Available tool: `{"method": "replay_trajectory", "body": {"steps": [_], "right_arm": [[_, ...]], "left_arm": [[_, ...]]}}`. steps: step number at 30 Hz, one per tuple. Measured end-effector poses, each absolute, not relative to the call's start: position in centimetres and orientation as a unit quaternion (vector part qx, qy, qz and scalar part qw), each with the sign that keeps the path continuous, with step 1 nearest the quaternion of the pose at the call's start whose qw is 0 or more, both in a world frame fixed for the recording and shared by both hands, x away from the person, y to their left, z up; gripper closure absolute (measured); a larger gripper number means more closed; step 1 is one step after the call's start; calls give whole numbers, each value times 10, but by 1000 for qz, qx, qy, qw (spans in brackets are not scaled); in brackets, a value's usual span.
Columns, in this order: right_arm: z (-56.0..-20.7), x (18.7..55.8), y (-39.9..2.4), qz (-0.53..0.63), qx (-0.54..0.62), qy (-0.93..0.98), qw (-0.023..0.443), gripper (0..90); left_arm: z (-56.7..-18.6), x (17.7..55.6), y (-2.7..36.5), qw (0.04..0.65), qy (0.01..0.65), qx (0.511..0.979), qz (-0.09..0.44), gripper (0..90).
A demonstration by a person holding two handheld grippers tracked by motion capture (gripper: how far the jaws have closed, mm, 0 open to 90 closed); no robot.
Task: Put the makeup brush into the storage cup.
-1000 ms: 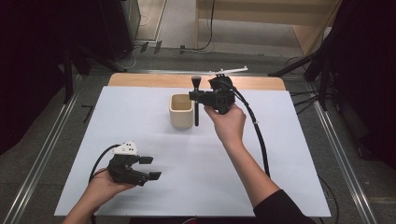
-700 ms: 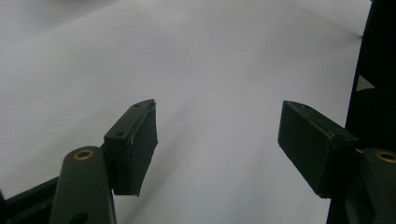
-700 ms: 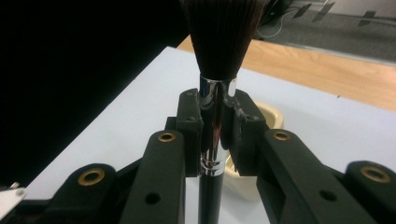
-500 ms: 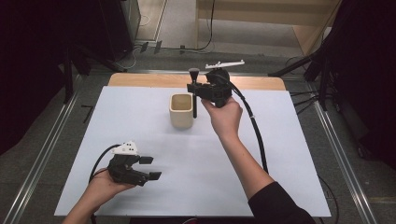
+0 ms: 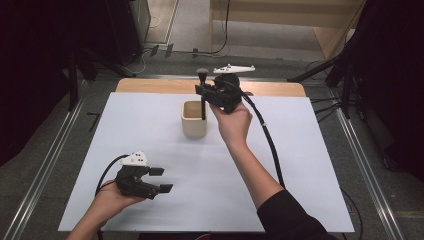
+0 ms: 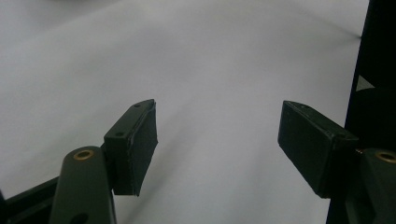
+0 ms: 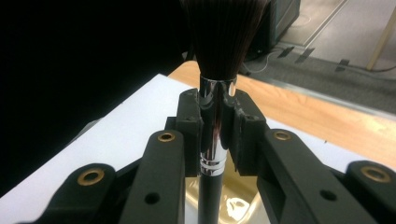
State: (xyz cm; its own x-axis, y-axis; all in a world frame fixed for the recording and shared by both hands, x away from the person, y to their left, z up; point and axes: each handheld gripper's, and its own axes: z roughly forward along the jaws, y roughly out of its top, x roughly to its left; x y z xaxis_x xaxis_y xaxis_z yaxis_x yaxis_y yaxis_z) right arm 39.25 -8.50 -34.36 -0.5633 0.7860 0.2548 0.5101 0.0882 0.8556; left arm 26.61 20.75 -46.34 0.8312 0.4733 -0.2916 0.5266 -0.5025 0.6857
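Nearest the bottom edge of the high view, held in the person's left hand low over the white table sheet (image 5: 150, 125): the left gripper (image 5: 161, 179), jaws spread wide with nothing between them, cable looping off behind. Same state in the left gripper view, both black pads (image 6: 140, 140) well apart over bare white surface. Farther up, past the middle of the sheet, a beige cup (image 5: 194, 118) standing upright, open mouth up. Just beside and above the cup, raised in the person's right hand with the forearm stretching up from the lower right: the right gripper (image 5: 202, 91), clamped tight on a makeup brush (image 5: 202, 95). Brush upright, dark bristle head on top, black handle hanging down into or just in front of the cup's mouth; cannot tell whether the tip touches the bottom. In the right gripper view, pads (image 7: 189, 126) pressed against the shiny metal ferrule of the brush (image 7: 212, 135) from both sides, dark bristles fanning above, a glimpse of the cup's glossy inside (image 7: 238, 200) right below. Beyond, a strip of bare wooden tabletop (image 5: 150, 86) along the far edge, then grey floor (image 5: 190, 30).
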Motion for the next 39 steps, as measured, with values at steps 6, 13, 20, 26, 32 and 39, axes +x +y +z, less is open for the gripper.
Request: {"method": "replay_trajectory", "body": {"steps": [6,13,20,26,32,39], "right_arm": [[-341,397,-82,511,442,719,160,780],[-341,404,-77,508,442,719,170,780],[-342,410,-73,505,439,720,182,780],[-346,415,-72,509,445,712,189,780],[-352,419,-69,518,443,708,184,779],[-358,426,-67,521,446,704,185,780]], "left_arm": [[-464,266,207,408,289,865,-34,289],[-464,266,207,407,288,866,-33,289],[-464,266,206,406,287,867,-35,289],[-464,267,206,406,287,867,-35,289],[-465,267,206,405,284,868,-35,289],[-465,267,206,405,286,868,-36,289]]}}
